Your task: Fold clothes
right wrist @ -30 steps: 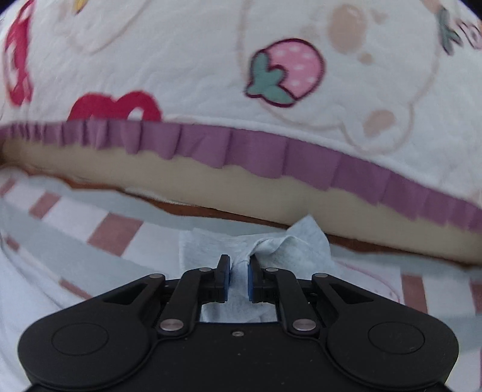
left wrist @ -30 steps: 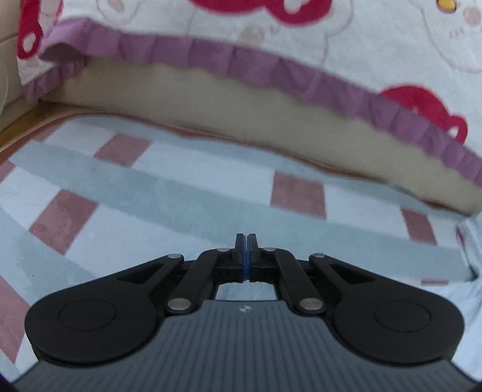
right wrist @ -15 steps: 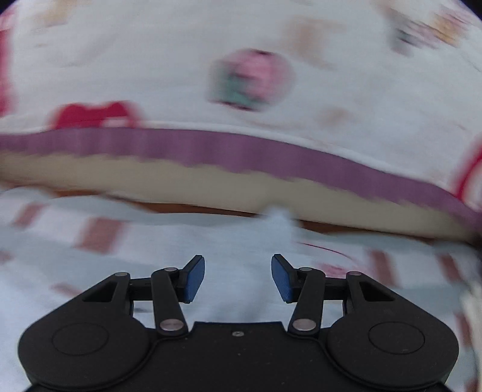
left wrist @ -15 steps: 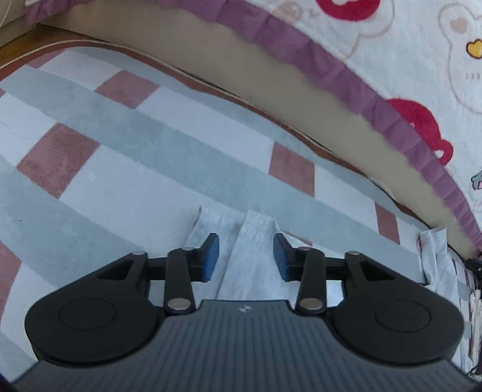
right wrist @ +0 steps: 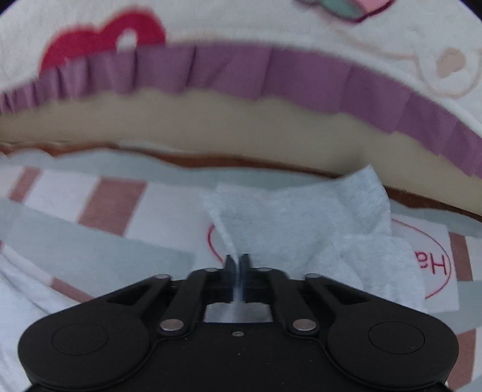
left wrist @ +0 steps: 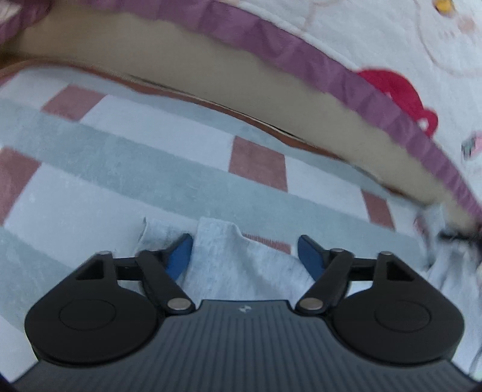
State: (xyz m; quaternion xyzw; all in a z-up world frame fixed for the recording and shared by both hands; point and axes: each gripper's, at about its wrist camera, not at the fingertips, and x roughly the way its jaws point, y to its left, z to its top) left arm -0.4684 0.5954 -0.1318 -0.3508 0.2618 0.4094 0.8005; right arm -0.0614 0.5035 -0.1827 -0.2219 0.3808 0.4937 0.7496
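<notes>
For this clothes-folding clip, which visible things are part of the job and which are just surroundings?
In the job:
- light grey garment
- right gripper, shut on its edge
- left gripper, jaws opening, garment between them

Surroundings:
- checked rug
- cartoon-print quilt with purple frill

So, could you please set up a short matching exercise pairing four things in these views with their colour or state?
Things:
1. left gripper
2. right gripper
3. frill of the quilt
4. rug

Descriptions:
A. purple, pleated
B. jaws opening, light grey garment between them, unpinched
C. checked in white, grey-green and dusty red
D. shut on a fold of the garment

Pairs: 1-B, 2-D, 3-A, 4-C
</notes>
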